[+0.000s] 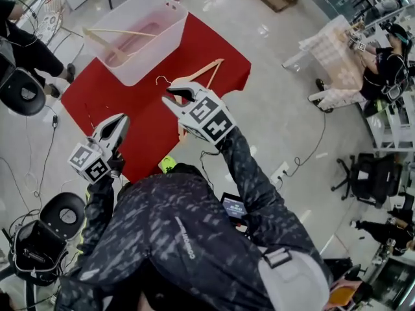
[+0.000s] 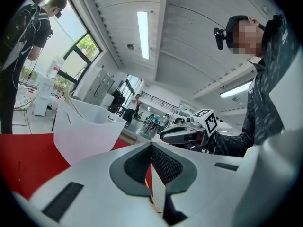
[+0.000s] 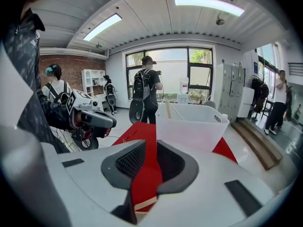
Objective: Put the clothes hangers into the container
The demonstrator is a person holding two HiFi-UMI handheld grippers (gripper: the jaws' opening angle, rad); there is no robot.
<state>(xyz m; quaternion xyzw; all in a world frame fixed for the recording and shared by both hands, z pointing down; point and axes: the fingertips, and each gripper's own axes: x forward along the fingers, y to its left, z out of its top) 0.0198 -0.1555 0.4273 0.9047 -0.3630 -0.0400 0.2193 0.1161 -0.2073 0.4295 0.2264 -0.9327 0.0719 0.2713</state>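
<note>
2 hangers show plainly. 1 hanger [image 1: 117,41] lies tilted inside the container [image 1: 170,28]. The other hanger [image 1: 194,75] lies flat on the red mat [image 1: 110,96], near the container's closer corner.

A pale wooden strip [image 3: 144,204] shows low between the right jaws in the right gripper view. We cannot tell whether it is a 3rd hanger.

Our right gripper [image 1: 175,96] hangs over the mat just short of the flat hanger. Its jaws stand a narrow gap apart, with only mat between them. Our left gripper [image 1: 118,127] is over the mat's near edge, jaws together and empty.

We judge the step to be the reach for the flat hanger. To do it well, we should widen the right jaws before going down. We should pinch the wood close to the hook so it hangs balanced, then clear the rim before letting go.
</note>
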